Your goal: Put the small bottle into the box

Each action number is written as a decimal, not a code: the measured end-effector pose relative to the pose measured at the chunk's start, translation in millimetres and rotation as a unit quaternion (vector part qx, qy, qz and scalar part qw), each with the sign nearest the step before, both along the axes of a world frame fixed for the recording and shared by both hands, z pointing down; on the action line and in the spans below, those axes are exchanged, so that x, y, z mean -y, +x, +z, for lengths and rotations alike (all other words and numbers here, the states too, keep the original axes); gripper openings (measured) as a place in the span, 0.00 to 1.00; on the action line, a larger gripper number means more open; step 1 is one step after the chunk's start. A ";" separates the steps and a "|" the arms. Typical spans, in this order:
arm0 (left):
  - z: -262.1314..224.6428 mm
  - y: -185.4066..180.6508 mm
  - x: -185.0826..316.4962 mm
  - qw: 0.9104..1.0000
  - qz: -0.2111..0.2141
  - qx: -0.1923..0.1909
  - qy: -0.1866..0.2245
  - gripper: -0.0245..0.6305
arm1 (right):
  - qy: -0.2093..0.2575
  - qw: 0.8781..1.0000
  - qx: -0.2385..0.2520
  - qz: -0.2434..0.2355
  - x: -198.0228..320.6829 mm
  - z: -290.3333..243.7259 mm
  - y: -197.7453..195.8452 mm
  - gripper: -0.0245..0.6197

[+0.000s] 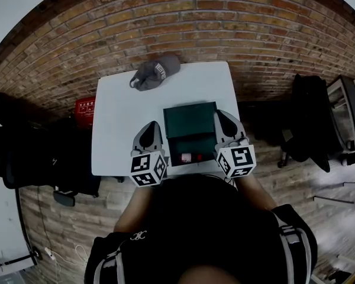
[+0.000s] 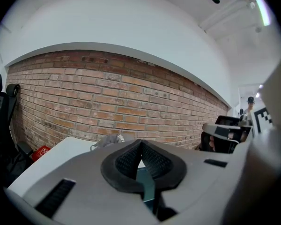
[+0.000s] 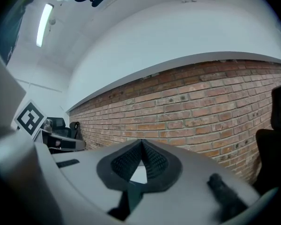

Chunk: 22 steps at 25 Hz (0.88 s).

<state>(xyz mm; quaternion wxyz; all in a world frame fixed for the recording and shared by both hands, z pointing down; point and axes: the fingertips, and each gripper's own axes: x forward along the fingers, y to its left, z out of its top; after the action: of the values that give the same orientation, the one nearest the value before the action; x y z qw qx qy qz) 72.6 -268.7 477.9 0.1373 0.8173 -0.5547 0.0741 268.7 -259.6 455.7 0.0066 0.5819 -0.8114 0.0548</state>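
Inside the box [image 1: 192, 142], the small bottle [image 1: 186, 157], barely discernible.

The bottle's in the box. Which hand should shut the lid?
Probably the right hand-held gripper: its tip lies beside the edge of the open lid, while the left hand-held gripper sits slightly farther off.

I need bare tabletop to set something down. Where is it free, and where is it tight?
Free: the table's left side, between the cap and the left tongs. Also the far right corner, beyond the box, right of the cap. Crowded: the near edge, where left and right tongs flank the box holding the small bottle.
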 end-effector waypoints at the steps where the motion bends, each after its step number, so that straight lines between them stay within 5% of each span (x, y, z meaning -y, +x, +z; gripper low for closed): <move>1: 1.0 -1.1 0.3 1.000 -0.001 0.000 -0.002 0.06 | -0.002 1.000 0.001 -0.004 1.0 0.3 -2.7 0.08; 22: 6.7 -3.0 19.2 1.000 0.003 -0.003 -0.007 0.06 | -0.019 0.999 0.004 -0.028 20.5 10.9 -15.8 0.08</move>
<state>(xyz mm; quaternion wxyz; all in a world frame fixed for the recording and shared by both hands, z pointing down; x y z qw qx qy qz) 69.6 -287.8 484.6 0.1444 0.8183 -0.5511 0.0757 252.9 -280.2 466.6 0.0159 0.5582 -0.8263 0.0729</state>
